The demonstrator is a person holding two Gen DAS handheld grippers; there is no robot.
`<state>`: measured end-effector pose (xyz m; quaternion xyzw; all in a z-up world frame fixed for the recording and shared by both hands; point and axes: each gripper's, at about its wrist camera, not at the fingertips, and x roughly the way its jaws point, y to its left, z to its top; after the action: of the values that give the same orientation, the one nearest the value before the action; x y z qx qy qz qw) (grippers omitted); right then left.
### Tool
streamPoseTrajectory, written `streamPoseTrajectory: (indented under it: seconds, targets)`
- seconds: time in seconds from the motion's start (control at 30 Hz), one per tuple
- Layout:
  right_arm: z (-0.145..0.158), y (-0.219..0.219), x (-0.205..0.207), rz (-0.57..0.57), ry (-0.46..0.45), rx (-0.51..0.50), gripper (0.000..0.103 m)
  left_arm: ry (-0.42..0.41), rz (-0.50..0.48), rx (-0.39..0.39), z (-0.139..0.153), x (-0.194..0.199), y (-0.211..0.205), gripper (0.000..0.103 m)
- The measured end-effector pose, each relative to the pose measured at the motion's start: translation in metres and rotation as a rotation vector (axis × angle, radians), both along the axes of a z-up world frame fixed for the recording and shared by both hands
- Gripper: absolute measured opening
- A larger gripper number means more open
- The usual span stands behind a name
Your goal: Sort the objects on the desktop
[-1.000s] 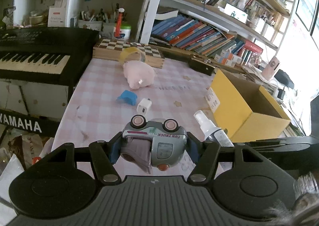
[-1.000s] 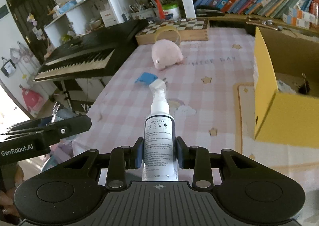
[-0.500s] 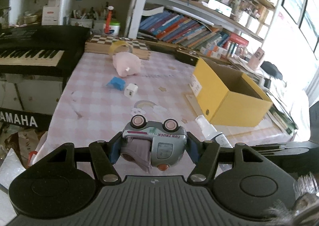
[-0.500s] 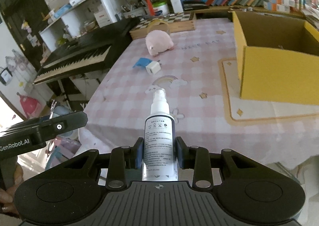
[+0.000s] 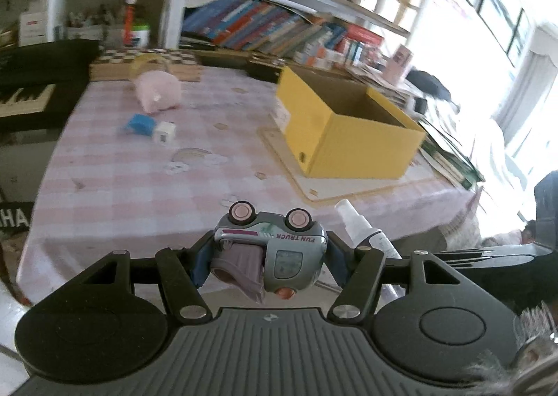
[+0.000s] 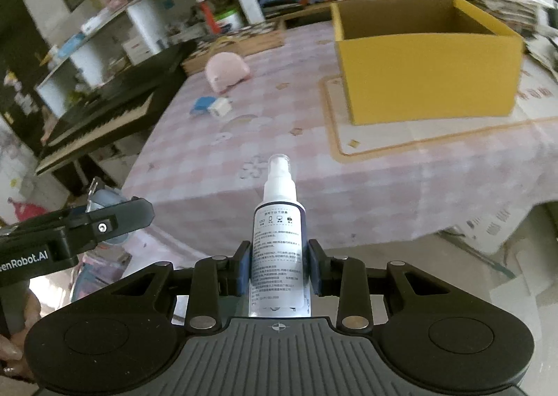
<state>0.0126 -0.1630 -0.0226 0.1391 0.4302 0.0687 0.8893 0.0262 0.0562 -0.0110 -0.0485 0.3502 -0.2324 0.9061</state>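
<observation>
My left gripper [image 5: 266, 258] is shut on a grey toy truck [image 5: 270, 249], held wheels-up off the near edge of the table. My right gripper [image 6: 279, 267] is shut on a white spray bottle [image 6: 279, 249], nozzle pointing forward; the same spray bottle [image 5: 362, 232] shows beside the truck in the left wrist view. An open yellow box [image 5: 348, 127] [image 6: 425, 75] stands on a mat at the table's right. Far left on the pink checked tablecloth [image 5: 139, 179] lie a pink plush [image 5: 158, 90] [image 6: 226, 71], a blue block [image 5: 139, 124] [image 6: 201, 104] and a white cube [image 5: 164, 132] [image 6: 219, 108].
A black keyboard piano [image 6: 101, 117] runs along the table's left side. A chessboard box [image 5: 139, 61] and bookshelves [image 5: 279, 22] stand behind the table. Books are stacked right of the box. The left gripper's body [image 6: 69, 235] shows at the right wrist view's left.
Both grippers have drawn back from the table and swung right, so the table edge and floor now show below. The truck and the bottle stay gripped.
</observation>
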Motion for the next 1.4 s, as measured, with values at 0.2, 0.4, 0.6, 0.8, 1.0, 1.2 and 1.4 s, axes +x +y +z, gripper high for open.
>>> streamPoseTrajectory:
  seconds: [0.2,0.4,0.6,0.8,1.0,1.2,1.4]
  targets:
    - [-0.004,-0.017,-0.015,-0.079,0.017,-0.001,0.033,0.015,-0.103,0.002,-0.004,0.003,-0.025,0.061]
    - [-0.008,-0.032,-0.023,-0.143,0.036,0.005,0.033,0.026,-0.199,0.012,-0.008,0.004,-0.049,0.061]
    - [-0.008,-0.047,-0.024,-0.182,0.045,0.005,0.033,0.030,-0.252,0.014,-0.008,0.010,-0.068,0.061]
    - [-0.007,-0.064,-0.020,-0.207,0.049,0.003,0.033,0.028,-0.292,0.015,-0.006,0.017,-0.087,0.061]
    - [-0.005,-0.082,-0.009,-0.217,0.056,-0.003,0.033,0.026,-0.294,0.006,-0.005,0.030,-0.103,0.061]
    - [-0.002,-0.102,0.001,-0.236,0.057,-0.014,0.033,0.023,-0.328,-0.004,-0.004,0.042,-0.127,0.061]
    - [0.002,-0.127,0.013,-0.257,0.058,-0.025,0.033,0.011,-0.362,-0.014,-0.003,0.055,-0.153,0.061]
